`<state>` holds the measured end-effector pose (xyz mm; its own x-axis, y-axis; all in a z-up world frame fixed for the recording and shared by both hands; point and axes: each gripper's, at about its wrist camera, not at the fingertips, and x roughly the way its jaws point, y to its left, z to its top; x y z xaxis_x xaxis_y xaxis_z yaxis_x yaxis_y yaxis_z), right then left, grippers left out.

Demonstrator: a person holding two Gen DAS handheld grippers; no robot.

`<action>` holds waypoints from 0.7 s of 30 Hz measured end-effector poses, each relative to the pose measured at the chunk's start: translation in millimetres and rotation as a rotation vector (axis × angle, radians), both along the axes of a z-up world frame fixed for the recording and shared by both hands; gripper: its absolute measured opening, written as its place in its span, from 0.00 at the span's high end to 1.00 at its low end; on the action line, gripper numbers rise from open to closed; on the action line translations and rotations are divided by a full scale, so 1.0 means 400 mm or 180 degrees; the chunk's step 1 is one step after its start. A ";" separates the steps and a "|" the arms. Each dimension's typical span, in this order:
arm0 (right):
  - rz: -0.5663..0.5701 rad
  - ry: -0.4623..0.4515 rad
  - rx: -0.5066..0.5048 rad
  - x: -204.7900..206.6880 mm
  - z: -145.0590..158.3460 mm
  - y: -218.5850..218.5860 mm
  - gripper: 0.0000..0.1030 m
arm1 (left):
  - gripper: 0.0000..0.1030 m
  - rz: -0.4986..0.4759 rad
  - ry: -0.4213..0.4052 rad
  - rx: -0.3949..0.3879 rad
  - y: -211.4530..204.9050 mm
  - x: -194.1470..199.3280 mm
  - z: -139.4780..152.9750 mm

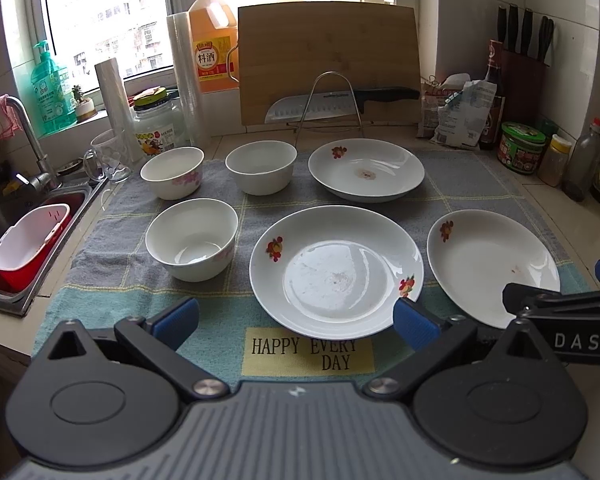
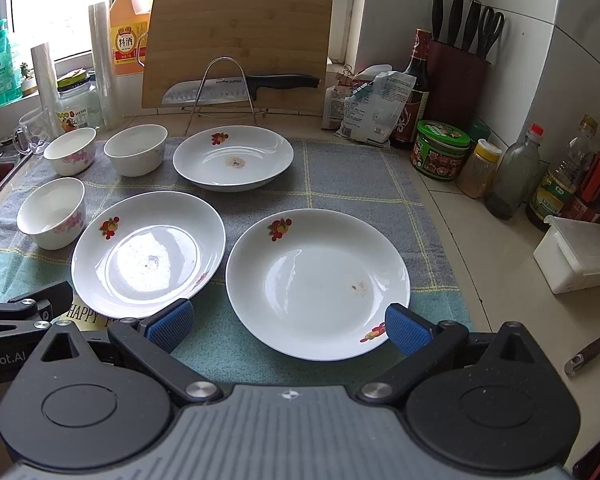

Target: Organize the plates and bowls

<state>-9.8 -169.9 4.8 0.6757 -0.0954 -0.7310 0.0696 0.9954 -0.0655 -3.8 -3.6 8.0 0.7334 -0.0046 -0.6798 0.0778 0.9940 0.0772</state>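
Note:
Three white plates with red flower prints lie on a checked cloth: a near middle plate, a near right plate and a far plate. Three white bowls stand at the left: a near bowl, a far left bowl and a far middle bowl. My left gripper is open and empty, just short of the near middle plate. My right gripper is open and empty at the near right plate's front edge.
A cutting board, a knife on a wire rack, oil jugs and a glass mug stand behind the cloth. A sink with a red basin is at the left. Jars, bottles and a knife block line the right wall.

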 end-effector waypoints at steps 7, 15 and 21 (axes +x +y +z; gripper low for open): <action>0.0031 -0.0006 0.0001 0.004 -0.001 -0.003 0.00 | 0.01 0.0028 0.0000 -0.0005 -0.001 0.001 0.003; 0.0080 -0.0022 0.0016 0.010 0.000 -0.013 0.00 | 0.01 0.0063 -0.0015 0.0007 -0.007 0.000 0.002; 0.0115 -0.0029 0.0022 0.015 0.001 -0.021 0.00 | 0.01 0.0096 -0.0018 0.0032 -0.017 0.001 0.004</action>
